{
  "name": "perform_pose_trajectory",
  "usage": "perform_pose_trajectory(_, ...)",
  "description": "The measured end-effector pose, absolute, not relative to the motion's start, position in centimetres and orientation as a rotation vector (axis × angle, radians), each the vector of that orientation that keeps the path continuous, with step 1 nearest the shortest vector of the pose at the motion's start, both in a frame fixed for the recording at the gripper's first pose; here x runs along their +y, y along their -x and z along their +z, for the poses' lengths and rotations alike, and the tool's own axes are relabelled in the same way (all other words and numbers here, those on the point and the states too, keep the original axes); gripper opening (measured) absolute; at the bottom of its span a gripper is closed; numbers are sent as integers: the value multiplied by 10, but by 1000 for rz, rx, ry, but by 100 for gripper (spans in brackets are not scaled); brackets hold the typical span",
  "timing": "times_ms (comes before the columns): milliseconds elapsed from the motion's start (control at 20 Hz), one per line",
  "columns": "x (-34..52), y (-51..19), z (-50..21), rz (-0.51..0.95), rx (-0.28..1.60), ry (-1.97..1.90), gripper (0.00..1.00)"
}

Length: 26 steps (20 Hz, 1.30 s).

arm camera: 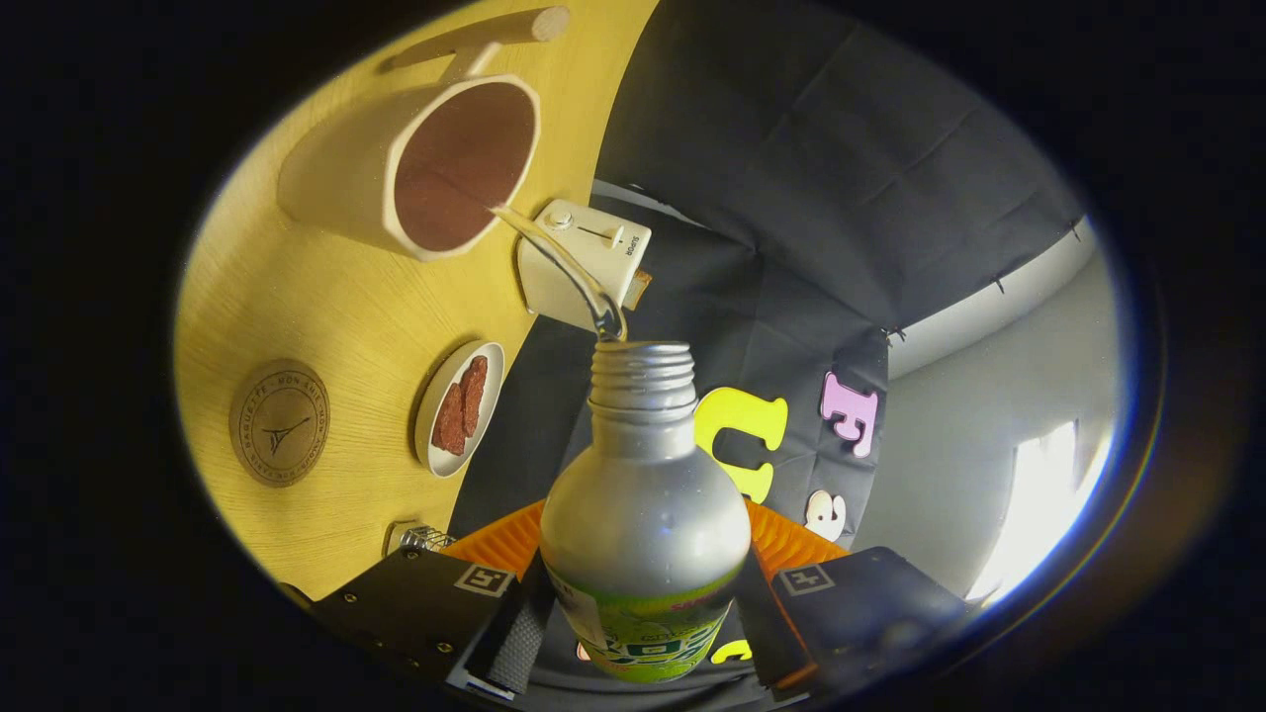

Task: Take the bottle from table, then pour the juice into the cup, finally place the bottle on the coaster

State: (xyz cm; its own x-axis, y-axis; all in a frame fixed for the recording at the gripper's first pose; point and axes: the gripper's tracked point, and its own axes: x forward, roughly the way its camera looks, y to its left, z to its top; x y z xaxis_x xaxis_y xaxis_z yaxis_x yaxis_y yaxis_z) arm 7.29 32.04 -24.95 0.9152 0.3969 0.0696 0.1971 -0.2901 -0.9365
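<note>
Gripping the bottle (645,524) by its lower body, the gripper (643,623) had both fingers pressed on its sides, tilting it so a thin stream (554,252) ran from its threaded neck into the cup (415,168) on the table (326,316). The smooth metal looked slippery and likely lightening, so a firm mid-body hold seemed wise. The coaster (280,422) lay well apart.

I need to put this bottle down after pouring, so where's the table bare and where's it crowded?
Jaws clamp the bottle, which is pouring into the cup. The coaster is bare, and so is the table between it and the cup. It is crowded along the edge by the cloth: toaster and plate sit close together.
</note>
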Motion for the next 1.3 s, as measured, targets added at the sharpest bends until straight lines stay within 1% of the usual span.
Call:
perform_pose_trajectory(800, 334, -76, -248, 199, -525, 2031, 81)
perform_pose_trajectory(1300, 342, -65, -267, 210, -590, 2144, 81)
